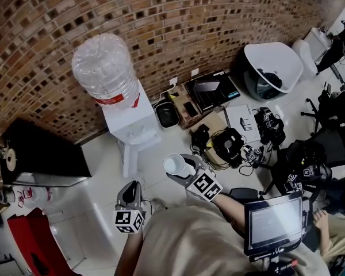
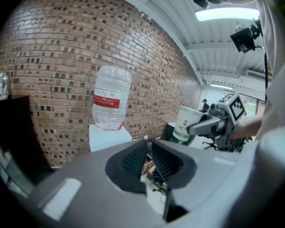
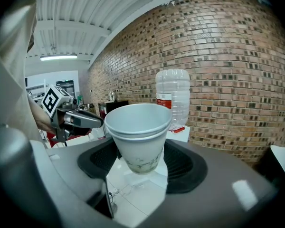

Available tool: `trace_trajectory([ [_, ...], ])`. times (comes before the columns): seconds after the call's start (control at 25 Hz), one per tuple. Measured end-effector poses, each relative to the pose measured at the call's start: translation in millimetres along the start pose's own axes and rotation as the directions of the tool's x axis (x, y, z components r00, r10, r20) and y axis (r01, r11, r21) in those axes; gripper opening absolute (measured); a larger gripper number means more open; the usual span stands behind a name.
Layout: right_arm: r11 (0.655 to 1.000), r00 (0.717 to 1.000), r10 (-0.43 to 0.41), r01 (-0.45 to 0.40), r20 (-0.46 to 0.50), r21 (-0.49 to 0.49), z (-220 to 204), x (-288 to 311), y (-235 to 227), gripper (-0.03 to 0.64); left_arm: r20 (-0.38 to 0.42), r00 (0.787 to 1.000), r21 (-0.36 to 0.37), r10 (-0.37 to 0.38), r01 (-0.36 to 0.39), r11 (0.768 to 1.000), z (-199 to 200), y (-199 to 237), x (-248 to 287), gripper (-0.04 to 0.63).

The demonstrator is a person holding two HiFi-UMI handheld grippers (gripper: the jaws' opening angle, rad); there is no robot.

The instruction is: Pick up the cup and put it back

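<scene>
Gripping the cup (image 3: 138, 137) at its lower wall, we have the right gripper (image 3: 140, 158) clenched on it, one pad on each side. The cup is held upright in the air, mouth upward. A second rim line under the top one suggests two nested cups. In the head view, we see the cup (image 1: 177, 165) above the pale floor (image 1: 103, 171), near the water dispenser (image 1: 129, 128) with its clear bottle (image 1: 105, 71). The left gripper (image 2: 148, 151) sits apart from the cup, its jaws drawn together with nothing between them. A brick wall (image 1: 161, 22) stands behind the dispenser.
</scene>
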State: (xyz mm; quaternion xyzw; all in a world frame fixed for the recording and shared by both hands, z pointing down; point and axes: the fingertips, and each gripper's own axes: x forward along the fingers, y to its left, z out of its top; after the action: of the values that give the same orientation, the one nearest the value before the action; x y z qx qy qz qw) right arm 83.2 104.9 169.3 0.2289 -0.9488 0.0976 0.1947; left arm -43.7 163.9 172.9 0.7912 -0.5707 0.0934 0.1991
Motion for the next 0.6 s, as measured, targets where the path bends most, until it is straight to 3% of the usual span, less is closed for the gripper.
trace_trajectory([
  [0.6, 1.0, 1.0, 0.007, -0.007, -0.002, 0.011, -4.9, 4.8, 3.5, 0.305, -0.017, 1.0, 0.005, -0.016, 0.016, 1.0, -4.2, 1.9, 6.2, 0.032],
])
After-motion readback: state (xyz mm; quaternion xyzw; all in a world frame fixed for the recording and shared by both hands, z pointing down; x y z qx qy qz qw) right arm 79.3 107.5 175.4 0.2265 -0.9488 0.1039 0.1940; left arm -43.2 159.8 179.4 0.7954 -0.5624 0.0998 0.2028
